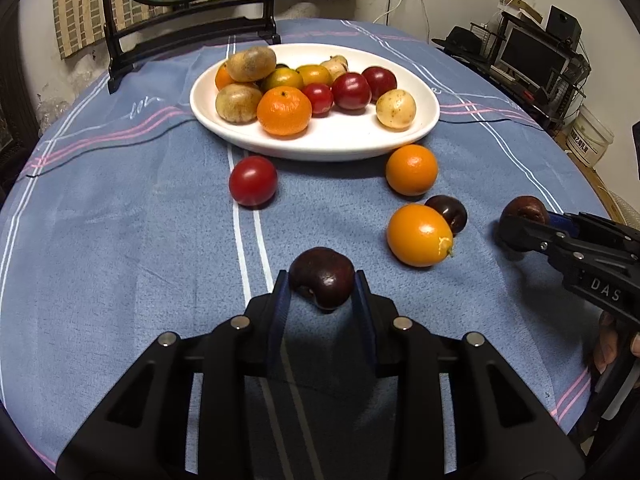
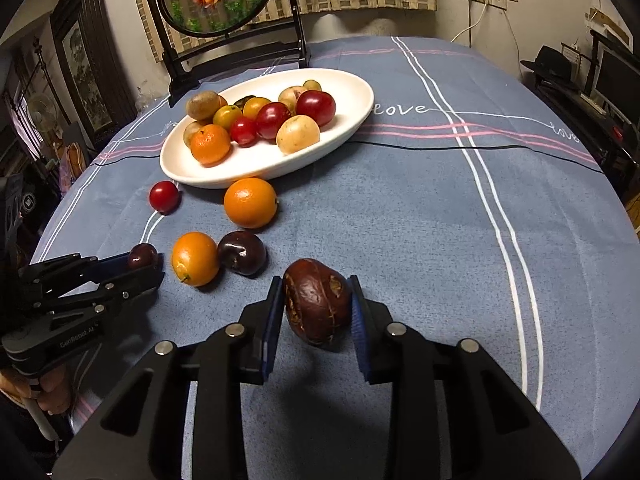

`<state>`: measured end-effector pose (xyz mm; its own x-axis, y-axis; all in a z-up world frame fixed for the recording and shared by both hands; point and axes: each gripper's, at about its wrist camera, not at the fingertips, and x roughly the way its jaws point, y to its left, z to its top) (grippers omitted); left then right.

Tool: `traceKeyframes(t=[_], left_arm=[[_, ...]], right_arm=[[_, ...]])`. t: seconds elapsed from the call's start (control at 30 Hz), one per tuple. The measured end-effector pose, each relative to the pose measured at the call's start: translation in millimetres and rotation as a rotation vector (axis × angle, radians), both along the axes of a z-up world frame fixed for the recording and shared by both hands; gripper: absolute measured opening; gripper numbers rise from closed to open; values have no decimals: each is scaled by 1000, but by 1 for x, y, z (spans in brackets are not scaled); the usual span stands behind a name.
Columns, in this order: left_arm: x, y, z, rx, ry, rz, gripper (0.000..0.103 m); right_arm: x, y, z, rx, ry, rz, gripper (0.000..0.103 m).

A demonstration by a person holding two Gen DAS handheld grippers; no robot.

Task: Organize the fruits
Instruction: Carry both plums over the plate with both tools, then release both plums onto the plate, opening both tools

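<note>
My left gripper (image 1: 321, 282) is shut on a dark cherry-like fruit (image 1: 322, 274) near the table's front; the right wrist view has this gripper (image 2: 154, 266) at the left. My right gripper (image 2: 315, 286) is shut on a wrinkled dark brown fruit (image 2: 316, 308), whose shadow falls on the cloth below. The white plate (image 1: 320, 148) (image 2: 256, 168) farther back holds several fruits. On the cloth before it lie a red tomato (image 1: 253, 180) (image 2: 164, 196), an orange (image 1: 411, 169) (image 2: 250, 202), a smaller orange fruit (image 1: 419, 235) (image 2: 195, 258) and a dark plum (image 1: 447, 212) (image 2: 242, 252).
A dark-framed round screen on a stand (image 1: 192, 20) (image 2: 228, 12) stands behind the plate at the table's far edge. The blue striped tablecloth (image 2: 460, 220) stretches to the right of the fruits. Shelves with a monitor (image 1: 532, 56) stand beyond the table's right side.
</note>
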<state>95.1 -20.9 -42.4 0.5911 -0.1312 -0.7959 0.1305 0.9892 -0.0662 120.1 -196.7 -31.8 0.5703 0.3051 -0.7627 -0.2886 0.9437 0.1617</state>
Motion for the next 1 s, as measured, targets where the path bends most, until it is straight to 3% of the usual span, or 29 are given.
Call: traceKeyframes(t=[0.33, 0.47, 0.77, 1.0], left_arm=[[17, 4, 45, -20, -79, -25, 32], [35, 2, 59, 11, -112, -21, 32], [108, -4, 73, 23, -119, 5, 32], [154, -8, 57, 35, -77, 25, 33]], right_arm=[[8, 12, 36, 37, -72, 58, 32], [24, 26, 52, 26, -114, 86, 32], [100, 68, 69, -46, -174, 134, 32], [171, 68, 52, 31, -75, 82, 32]])
